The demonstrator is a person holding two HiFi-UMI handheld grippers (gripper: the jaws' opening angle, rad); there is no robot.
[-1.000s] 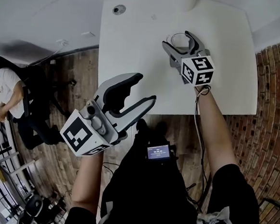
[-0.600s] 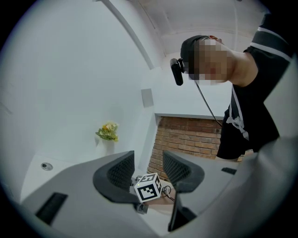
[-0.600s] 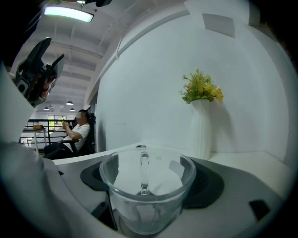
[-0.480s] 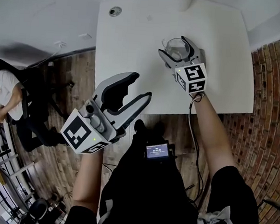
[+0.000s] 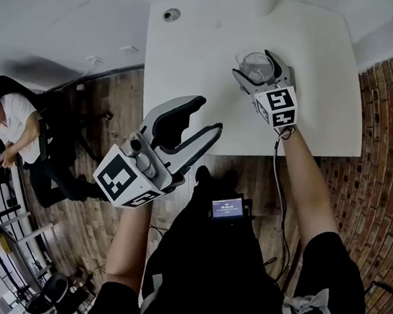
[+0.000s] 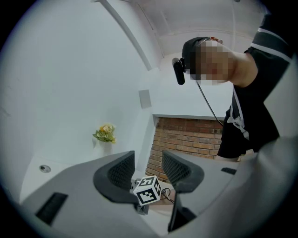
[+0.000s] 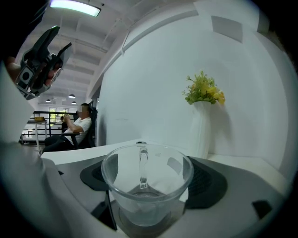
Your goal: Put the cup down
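Note:
A clear glass cup [image 5: 252,61] with a handle stands upright between the jaws of my right gripper [image 5: 256,68], over the right half of the white table [image 5: 190,64]. In the right gripper view the cup [image 7: 146,183] fills the gap and both dark pads press its sides; my right gripper [image 7: 148,195] is shut on it. Whether its base touches the table I cannot tell. My left gripper [image 5: 208,116] is open and empty, held above the table's near edge. From the left gripper view, the left gripper [image 6: 148,160] looks toward the right gripper's marker cube [image 6: 148,189].
A white vase with yellow flowers [image 7: 203,93] stands at the table's far edge, against the white wall. A small round fitting [image 5: 171,14] sits at the table's far left corner. A brick wall [image 5: 381,133] lies to the right. A person [image 5: 9,131] sits at the left on the wooden floor.
The right gripper has kept the cup at about the same place over the table. The left gripper drifted slightly toward the table and stays open.

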